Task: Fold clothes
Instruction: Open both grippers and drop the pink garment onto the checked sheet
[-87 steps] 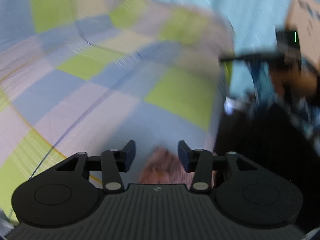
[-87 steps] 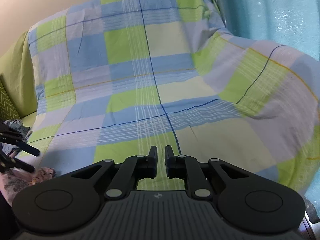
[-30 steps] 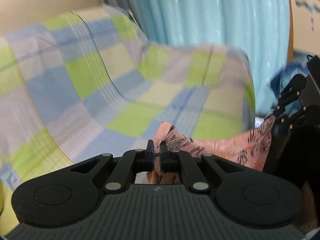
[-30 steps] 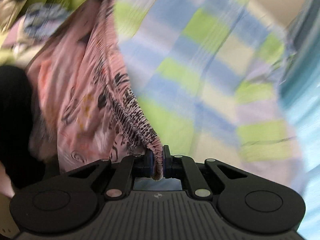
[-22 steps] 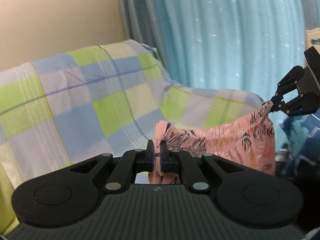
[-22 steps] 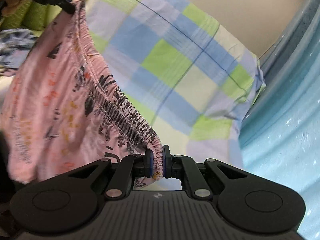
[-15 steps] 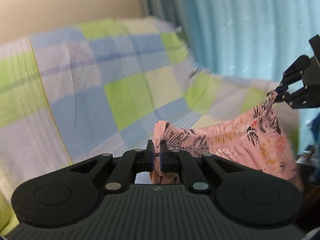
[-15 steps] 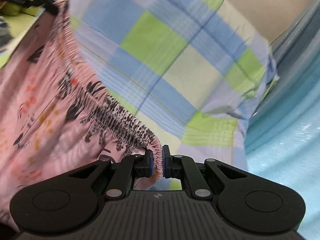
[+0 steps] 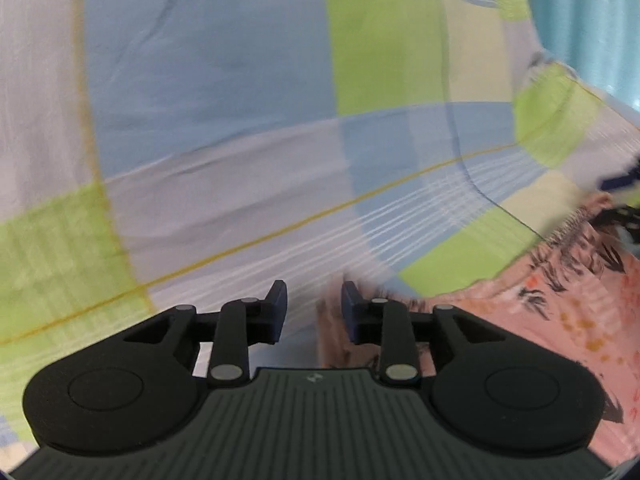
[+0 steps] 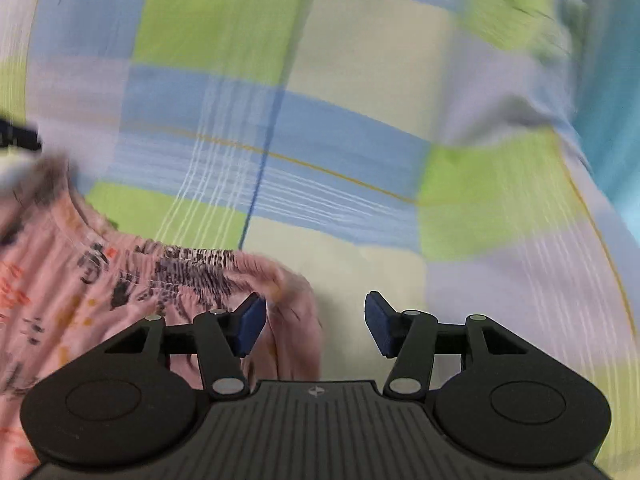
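Note:
A pink patterned garment with a gathered elastic waistband lies spread on the checked sheet. In the left wrist view my left gripper is open, and the garment's left corner sits just in front of its right finger, loose. My right gripper is open wide, with the garment's right corner drooping by its left finger, not pinched. Each view shows the other gripper only as a dark blur at the frame's edge. Both views are motion-blurred.
A blue, green and lilac checked sheet covers the soft surface and fills both views. A teal curtain hangs at the right edge, also seen in the right wrist view.
Both grippers held the waistband stretched in the air half a second ago. They have dropped toward the sheet and opened, letting the garment go onto it.

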`<state>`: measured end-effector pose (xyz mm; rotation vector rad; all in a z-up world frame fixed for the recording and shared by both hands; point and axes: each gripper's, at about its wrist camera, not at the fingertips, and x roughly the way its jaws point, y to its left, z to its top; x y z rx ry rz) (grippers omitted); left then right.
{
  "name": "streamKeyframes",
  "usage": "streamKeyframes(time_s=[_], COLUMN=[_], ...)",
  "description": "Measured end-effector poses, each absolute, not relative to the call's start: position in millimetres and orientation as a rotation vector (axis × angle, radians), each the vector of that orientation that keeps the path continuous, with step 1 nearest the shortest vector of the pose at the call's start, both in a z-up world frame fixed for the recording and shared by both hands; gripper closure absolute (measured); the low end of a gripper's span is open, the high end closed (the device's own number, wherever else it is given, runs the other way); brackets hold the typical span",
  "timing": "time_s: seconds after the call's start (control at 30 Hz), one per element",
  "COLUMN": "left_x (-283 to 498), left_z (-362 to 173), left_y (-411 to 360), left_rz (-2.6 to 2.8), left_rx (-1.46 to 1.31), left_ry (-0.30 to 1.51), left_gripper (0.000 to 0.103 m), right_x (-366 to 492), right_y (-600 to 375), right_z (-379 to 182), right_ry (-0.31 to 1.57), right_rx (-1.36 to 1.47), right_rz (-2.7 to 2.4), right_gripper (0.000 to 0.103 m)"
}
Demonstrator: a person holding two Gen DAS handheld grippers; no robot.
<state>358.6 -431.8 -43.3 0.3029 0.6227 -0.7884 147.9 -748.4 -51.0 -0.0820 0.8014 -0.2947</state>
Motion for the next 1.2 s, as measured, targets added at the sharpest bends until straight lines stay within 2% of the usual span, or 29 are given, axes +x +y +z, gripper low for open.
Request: streamKeyframes(time_s=[0.13, 0.23, 0.33, 0.4, 0.57, 0.67, 0.8, 0.87, 0.93, 1.2], left_x=[347.1, 320.7, 286.8, 259.8, 195.2, 175.7, 169.4, 173.5, 178.5, 202.0], left_z=[-18.7, 5.5, 21.0, 24.6, 24.8, 20.6, 11.8, 6.9, 1.7, -22.2], left_y=[-407.5, -406.2, -421.4, -436.4, -477.1, -504.0, -537.4, -554.5, -573.0, -661.8], left_rz=[-0.781, -0.849, -0.949, -1.016, -1.153, -1.200, -1.232, -1.243, -1.252, -1.280], left_rx=[0.302, 0.323, 0.380, 0.432, 0.574, 0.623, 0.670, 0.679, 0.697, 0.797], left_ry=[0.593, 0.559, 0.539, 0.540, 0.520, 0.524, 0.517, 0.532, 0.543, 0.514], left_gripper=[0.072, 0.070, 0.068, 0.067, 0.066, 0.066, 0.065, 0.064, 0.063, 0.061], right_x=[58.8, -4.1, -56.6, -85.3, -113.8, -108.4, -92.5, -97.0, -102.5, -145.7], right_y=[-767.4, -756.7, -734.8, -722.6, -709.2, -692.5, -646.8, -643.9, -642.3, -702.7], right_z=[-32.8, -28.4, -37.3, -48.3, -77.4, -90.1, -89.6, -87.8, -85.9, -96.2], right_ry=[0.696, 0.672, 0.674, 0.678, 0.688, 0.690, 0.717, 0.699, 0.677, 0.561], right_rx=[0.160, 0.226, 0.246, 0.293, 0.424, 0.457, 0.364, 0.380, 0.400, 0.704], right_rz=[-0.337, -0.363, -0.386, -0.395, -0.455, -0.382, -0.194, -0.174, -0.161, -0.371], right_gripper=[0.051, 0.052, 0.065, 0.078, 0.088, 0.098, 0.096, 0.090, 0.090, 0.079])
